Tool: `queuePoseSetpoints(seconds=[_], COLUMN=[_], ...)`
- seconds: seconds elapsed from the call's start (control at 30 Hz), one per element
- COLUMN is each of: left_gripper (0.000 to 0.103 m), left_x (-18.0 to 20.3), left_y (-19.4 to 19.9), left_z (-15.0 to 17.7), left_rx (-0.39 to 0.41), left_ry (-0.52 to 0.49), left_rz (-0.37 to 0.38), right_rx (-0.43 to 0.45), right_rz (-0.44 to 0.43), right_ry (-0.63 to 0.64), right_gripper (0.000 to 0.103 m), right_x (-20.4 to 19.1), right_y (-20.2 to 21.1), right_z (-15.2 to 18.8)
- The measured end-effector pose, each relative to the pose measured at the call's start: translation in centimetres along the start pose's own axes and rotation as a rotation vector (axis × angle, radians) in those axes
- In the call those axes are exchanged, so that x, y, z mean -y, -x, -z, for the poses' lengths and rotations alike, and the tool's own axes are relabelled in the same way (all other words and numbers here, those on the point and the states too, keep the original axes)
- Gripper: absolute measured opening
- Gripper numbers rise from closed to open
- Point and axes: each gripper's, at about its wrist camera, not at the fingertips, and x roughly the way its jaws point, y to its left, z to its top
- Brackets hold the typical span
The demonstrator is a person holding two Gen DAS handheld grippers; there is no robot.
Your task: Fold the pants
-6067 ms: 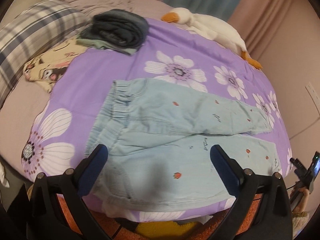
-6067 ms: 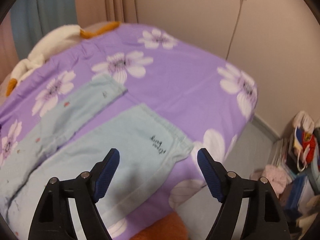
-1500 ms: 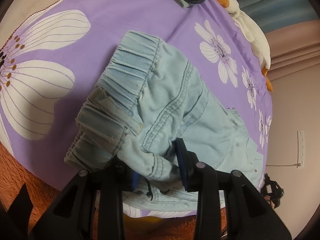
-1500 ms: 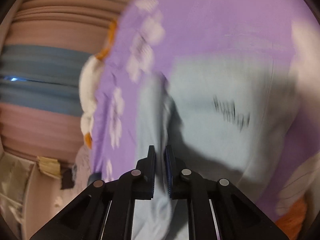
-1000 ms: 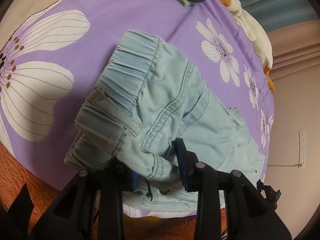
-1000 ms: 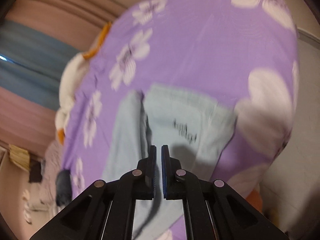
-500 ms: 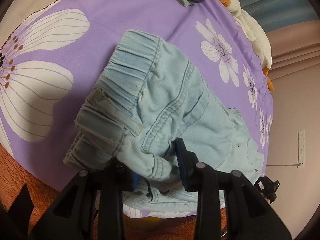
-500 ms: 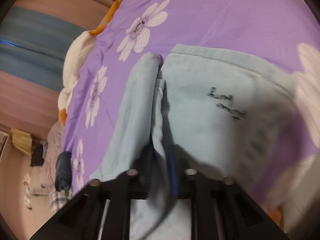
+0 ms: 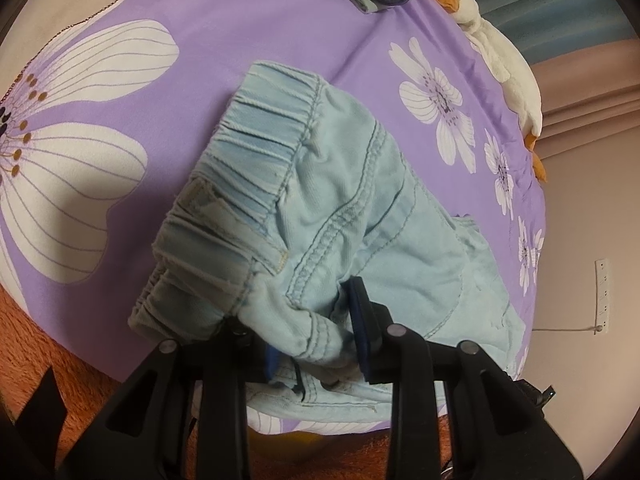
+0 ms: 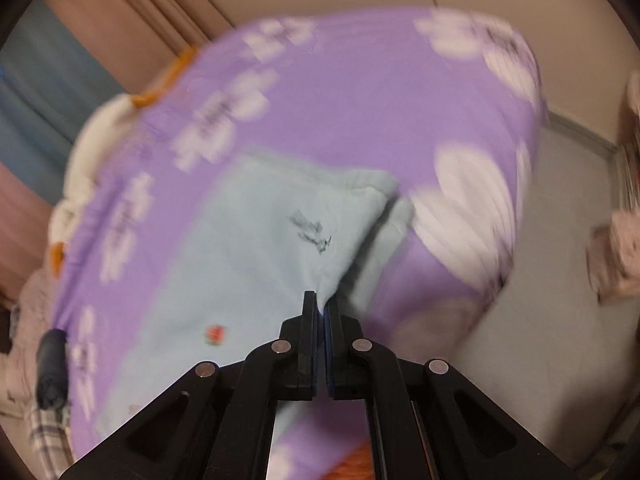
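the left gripper [image 9: 316,336] has a bunched fold of the pale blue pants [image 9: 320,200] between its jaws, which are closing on the cloth just below the elastic waistband. ahead of them the waistband lies on the purple flowered bedspread [image 9: 248,32]. the right gripper [image 10: 321,312] has its jaws pressed together, pinching a leg edge; the hem lies ahead, blurred.
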Motion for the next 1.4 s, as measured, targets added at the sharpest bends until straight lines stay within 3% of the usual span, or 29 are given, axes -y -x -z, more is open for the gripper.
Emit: queuePoseSetpoints(seconds=[0.1, 0.27, 0.43, 0.57, 0.67, 0.77, 0.8, 0.83, 0.87, 0.9, 0.97, 1.1, 1.2, 1.23, 1.3, 1.4], left_gripper=[0.014, 0.012, 0.015, 0.018, 0.016, 0.029, 0.039, 0.046, 0.059, 0.065, 0.066, 0.069, 0.067, 0.064, 0.036, 0.034], left_x=[0.2, 2.0, 0.0, -1.6, -1.0, -0.1, 0.1, 0.3, 0.4, 0.5, 0.6, 0.2, -0.3, -0.6, -1.0, -2.1], left_y=[1.0, 4.1, 1.3, 0.9, 1.8, 3.7, 4.6, 5.3, 6.1, 6.8, 7.7, 7.4, 5.0, 4.0, 2.2, 1.0], left_z=[0.0, 0.9, 1.7, 1.7, 1.5, 1.3, 1.1, 0.9, 0.6, 0.2, -0.6, -3.0, -4.5, -4.9, -5.2, -4.7], left_rx=[0.004, 0.067, -0.025, -0.028, -0.061, -0.037, -0.024, -0.008, 0.023, 0.053, 0.103, 0.186, 0.150, 0.127, 0.080, 0.065], left_ry=[0.011, -0.054, -0.051, 0.020, -0.005, -0.032, -0.037, -0.038, -0.039, -0.043, -0.063, -0.074, -0.071, -0.073, -0.074, -0.057], left_rz=[-0.005, -0.015, -0.095, -0.037, -0.063, -0.108, -0.098, -0.091, -0.087, -0.091, -0.104, -0.064, -0.047, -0.051, -0.060, -0.053], right_rx=[0.006, 0.053, 0.011, -0.001, -0.015, -0.009, -0.005, -0.003, -0.003, -0.004, -0.019, -0.136, -0.279, -0.335, -0.399, -0.503], right_rz=[-0.027, -0.059, -0.015, 0.018, 0.068, 0.110, 0.108, 0.100, 0.091, 0.067, -0.007, -0.221, -0.336, -0.370, -0.387, -0.399], right_ry=[-0.020, 0.015, 0.014, 0.030, 0.073, 0.130, 0.163, 0.204, 0.236, 0.275, 0.358, 0.587, 0.705, 0.773, 0.850, 0.928], right_gripper=[0.004, 0.003, 0.003, 0.003, 0.003, 0.004, 0.006, 0.009, 0.022, 0.039, 0.048, 0.048, 0.048, 0.048, 0.048, 0.048], right_x=[0.3, -0.5, -0.1, -0.5, -1.2, -2.6, -3.5, -4.6, -5.5, -6.8, -9.9, -18.0, -23.4, -25.9, -28.9, -32.4], right_y=[0.7, 3.1, 0.8, -0.5, 0.0, 1.4, 2.0, 2.6, 3.0, 3.5, 4.1, 3.4, 1.2, 0.1, -1.5, -3.9], right_z=[-0.7, -0.7, -0.3, 0.1, -0.3, -0.3, -0.1, 0.0, 0.2, 0.5, 1.5, 5.5, 9.1, 11.0, 13.7, 17.7])
